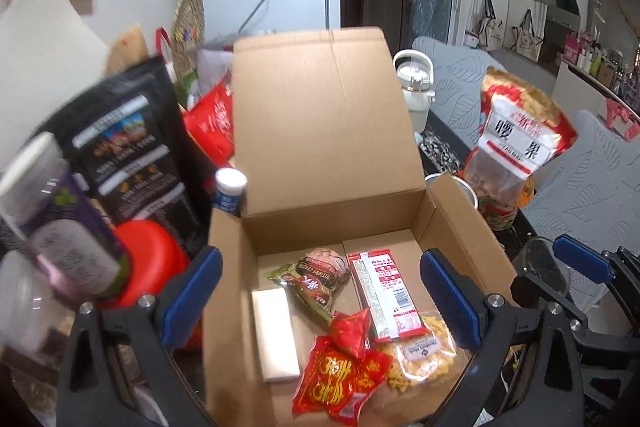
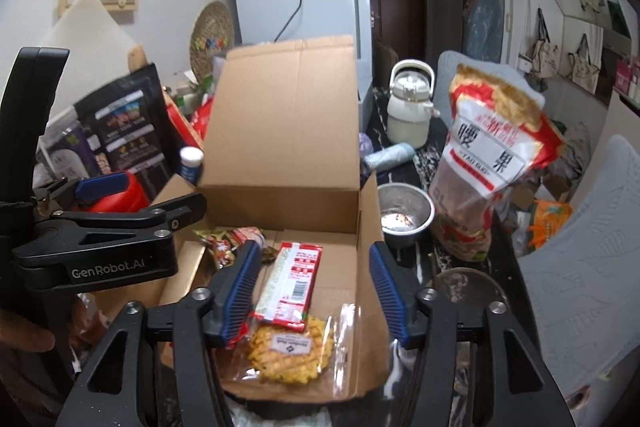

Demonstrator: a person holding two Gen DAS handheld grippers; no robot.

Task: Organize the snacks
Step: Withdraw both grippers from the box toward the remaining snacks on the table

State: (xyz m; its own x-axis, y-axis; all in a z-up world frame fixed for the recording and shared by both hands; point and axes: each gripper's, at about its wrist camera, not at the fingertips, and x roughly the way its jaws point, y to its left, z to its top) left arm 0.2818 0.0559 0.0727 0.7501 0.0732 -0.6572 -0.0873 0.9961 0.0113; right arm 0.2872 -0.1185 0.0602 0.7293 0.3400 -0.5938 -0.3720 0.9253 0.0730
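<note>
Your cardboard box sits open on the desk, snacks lying flat inside. The tall cashew bag stands right of it: soft, crinkly, top-heavy, so pinch its upper seam. Both left tongs and right tongs gape apart, empty.

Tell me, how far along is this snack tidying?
Partly done. The box already holds several snacks: a long red packet, a waffle pack, a green packet, red pouches and a white bar. Nothing is in hand: the left gripper and right gripper both stand open and empty above the box. Left outside: the big cashew bag and black pouch.
</note>
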